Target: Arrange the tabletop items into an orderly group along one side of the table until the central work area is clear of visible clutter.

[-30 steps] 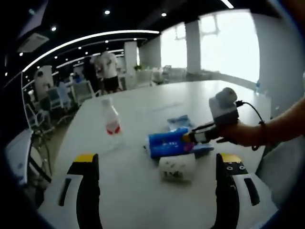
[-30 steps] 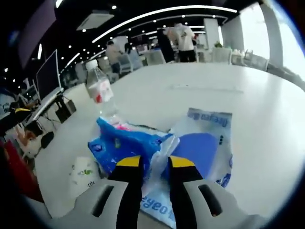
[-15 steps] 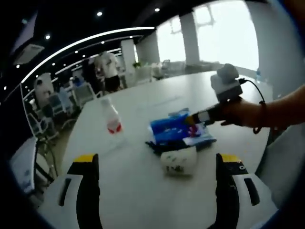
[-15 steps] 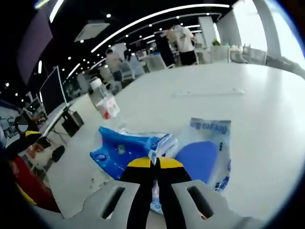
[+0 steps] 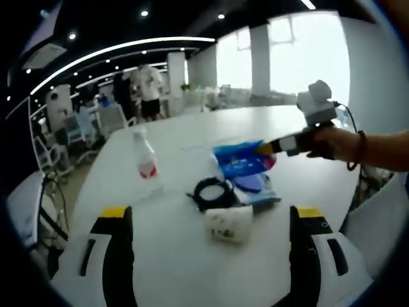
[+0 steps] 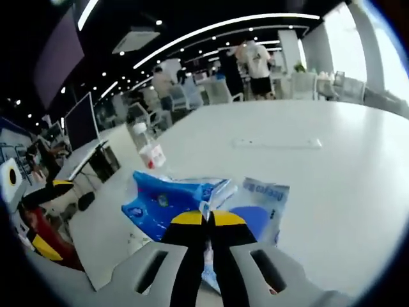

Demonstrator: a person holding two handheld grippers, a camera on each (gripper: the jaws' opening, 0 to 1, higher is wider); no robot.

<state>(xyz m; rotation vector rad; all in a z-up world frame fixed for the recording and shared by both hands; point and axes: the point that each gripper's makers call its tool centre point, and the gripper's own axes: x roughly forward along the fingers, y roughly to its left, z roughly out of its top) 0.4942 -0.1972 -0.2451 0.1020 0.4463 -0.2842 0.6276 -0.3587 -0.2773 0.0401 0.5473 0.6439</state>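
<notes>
The right tongs (image 6: 208, 220) have grey plastic arms with yellow tips, and those tips are pinched together on the crinkled end of a blue pack (image 6: 169, 198). The pack is a soft, glossy plastic wrapper, puffy and wrinkled, hanging just ahead of the tips and to their left. Just beyond the tips on the right lies a flat pouch (image 6: 262, 208), clear film with a dark blue panel and blue lettering, resting on the table (image 6: 332, 179). The table is white, smooth and matte, broad with a rounded edge. Farther out to the left stands a bottle (image 6: 150, 148), clear plastic with a white cap and a red and white label, upright and well apart from the pack.

From the left gripper view, the left tongs (image 5: 211, 220) stand wide apart with nothing between them, their black arms tipped in yellow. Between those arms, just ahead, a cup (image 5: 229, 222) lies on its side, white paper with small dark markings. Just beyond it sits a cable (image 5: 213, 192), black and wound into a round coil, flat on the tabletop. The pouch lies beside the coil to the right. Above it the blue pack is lifted clear of the table by the right tongs, gripped in a hand (image 5: 323, 142) that reaches in from the right. The bottle stands far left of the coil.

Past the table are office chairs (image 5: 112, 121) and standing people (image 5: 148, 89), blurred, under long strip lights (image 6: 211, 22).
</notes>
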